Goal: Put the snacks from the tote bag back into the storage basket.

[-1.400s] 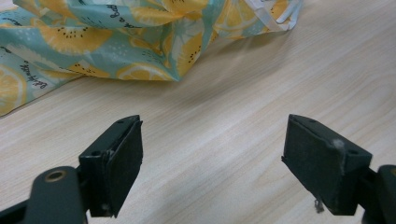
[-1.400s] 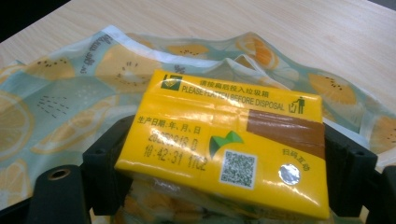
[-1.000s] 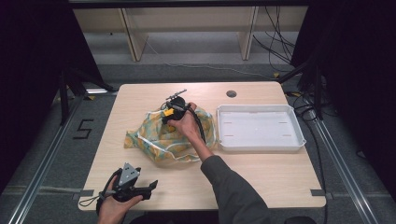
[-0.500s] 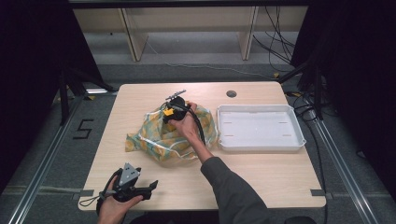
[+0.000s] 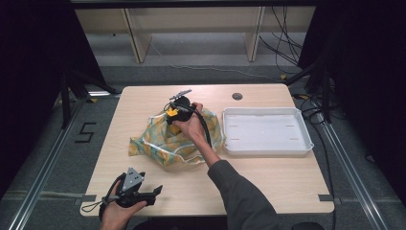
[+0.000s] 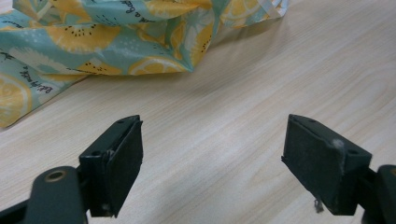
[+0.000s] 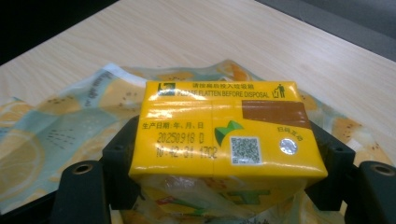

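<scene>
- The surface (image 5: pixel 268 187) is a light wood tabletop; I work from its near edge, my forearms entering from below in the high view.
- A white tray (image 5: pixel 266 131) stands on the right half of the surface, just beside the bag and apart from both of my grippers.
- A lemon-print bag (image 5: pixel 163 143), teal and yellow, lies crumpled at the middle of the surface. In the left gripper view its folds (image 6: pixel 107 37) lie across the top, well ahead of my jaws.
- My right gripper (image 5: pixel 173 114) is over the far part of the bag, my hand wrapped round its body. Its jaws have just been closing, and they are now clamped on the two short ends of the carton.
- The yellow drink carton (image 7: pixel 226 135) sits between those jaws, lying flat with its printed date and square code facing the camera. Beneath it is the bag's plastic (image 7: pixel 56 135). In the high view the carton (image 5: pixel 171 112) shows as a yellow patch at the gripper's tip.
- My left gripper (image 5: pixel 155 191) rests at the near left corner of the surface, well apart from the bag. Its jaws stand wide apart with bare wood between them; it grasps nothing.
</scene>
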`<state>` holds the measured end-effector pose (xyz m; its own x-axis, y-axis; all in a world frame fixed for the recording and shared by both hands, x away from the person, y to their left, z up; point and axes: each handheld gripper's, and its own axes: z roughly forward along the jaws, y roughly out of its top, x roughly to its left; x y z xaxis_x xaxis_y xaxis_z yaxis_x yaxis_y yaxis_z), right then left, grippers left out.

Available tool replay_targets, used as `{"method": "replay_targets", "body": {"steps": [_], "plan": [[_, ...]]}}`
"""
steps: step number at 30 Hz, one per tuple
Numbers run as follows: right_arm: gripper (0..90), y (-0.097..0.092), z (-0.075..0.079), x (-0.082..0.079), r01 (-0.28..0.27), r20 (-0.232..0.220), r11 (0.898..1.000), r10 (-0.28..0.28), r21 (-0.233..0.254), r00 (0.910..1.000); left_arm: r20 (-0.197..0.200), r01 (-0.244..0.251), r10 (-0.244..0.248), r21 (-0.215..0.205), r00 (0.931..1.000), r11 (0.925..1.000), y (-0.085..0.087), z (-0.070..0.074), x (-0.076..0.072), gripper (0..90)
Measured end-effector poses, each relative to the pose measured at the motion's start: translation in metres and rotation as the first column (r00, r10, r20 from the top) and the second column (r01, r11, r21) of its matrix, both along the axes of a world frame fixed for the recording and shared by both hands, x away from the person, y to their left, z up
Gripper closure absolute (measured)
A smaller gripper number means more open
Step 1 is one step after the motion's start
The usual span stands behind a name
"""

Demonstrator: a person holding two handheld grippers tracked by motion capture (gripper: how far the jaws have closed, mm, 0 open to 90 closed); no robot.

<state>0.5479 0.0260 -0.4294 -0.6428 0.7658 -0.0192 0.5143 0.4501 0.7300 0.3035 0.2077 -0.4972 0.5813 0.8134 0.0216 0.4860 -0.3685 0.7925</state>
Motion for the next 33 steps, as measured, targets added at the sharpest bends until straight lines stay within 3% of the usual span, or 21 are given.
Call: {"method": "replay_targets", "body": {"steps": [5,6,8,12,18,20,21,22,27,29,32,33], "plan": [[29.4,-0.003,0.016,-0.005,-0.023,0.001,0.999,0.023,0.037,0.9997,-0.003,0.004,-0.004,0.005,1.0000,1.0000,0.000,0.000,0.000,19.8],[29.4,-0.005,0.019,-0.006,-0.017,0.024,0.999,0.016,0.034,0.9996,-0.009,-0.010,0.010,-0.013,0.9999,0.9999,0.000,0.000,0.000,19.8],[29.4,-0.006,0.023,-0.009,-0.019,0.008,0.997,0.019,0.069,0.9998,-0.005,0.003,-0.003,0.001,1.0000,1.0000,0.001,0.000,0.001,19.8],[29.4,-0.014,0.034,-0.013,-0.046,0.007,0.997,0.046,0.055,0.9989,-0.002,0.001,-0.001,0.003,1.0000,1.0000,0.001,0.000,0.001,19.9],[29.4,-0.027,0.051,-0.023,-0.077,0.017,0.993,0.076,0.087,0.9970,0.001,0.000,0.000,0.003,1.0000,1.0000,0.002,0.001,0.001,19.9],[29.4,-0.032,0.055,-0.026,-0.076,0.040,0.992,0.072,0.105,0.9966,-0.016,-0.020,0.020,-0.016,0.9997,0.9997,0.001,0.000,0.000,19.9],[29.4,-0.034,0.059,-0.028,-0.078,0.027,0.991,0.076,0.109,0.9968,-0.007,-0.007,0.007,0.000,0.9999,1.0000,0.002,0.001,0.001,19.8],[29.4,-0.038,0.062,-0.029,-0.090,0.038,0.992,0.087,0.090,0.9954,-0.008,-0.007,0.007,0.000,0.9999,1.0000,0.002,0.000,0.001,19.9],[29.4,-0.055,0.072,-0.038,-0.094,0.037,0.990,0.090,0.105,0.9952,-0.013,-0.022,0.021,-0.031,0.9997,0.9993,0.001,0.000,0.000,19.9],[29.4,-0.061,0.074,-0.040,-0.102,0.047,0.990,0.098,0.092,0.9941,-0.002,-0.018,0.018,-0.008,0.9998,0.9998,0.002,0.000,0.001,19.8],[29.4,-0.075,0.080,-0.045,-0.116,0.042,0.989,0.113,0.091,0.9927,-0.015,-0.026,0.026,-0.029,0.9996,0.9992,0.001,-0.001,0.001,19.9],[29.4,-0.078,0.082,-0.047,-0.117,0.042,0.989,0.114,0.089,0.9926,-0.006,-0.024,0.024,-0.019,0.9997,0.9995,0.001,0.000,0.001,19.8]]}}
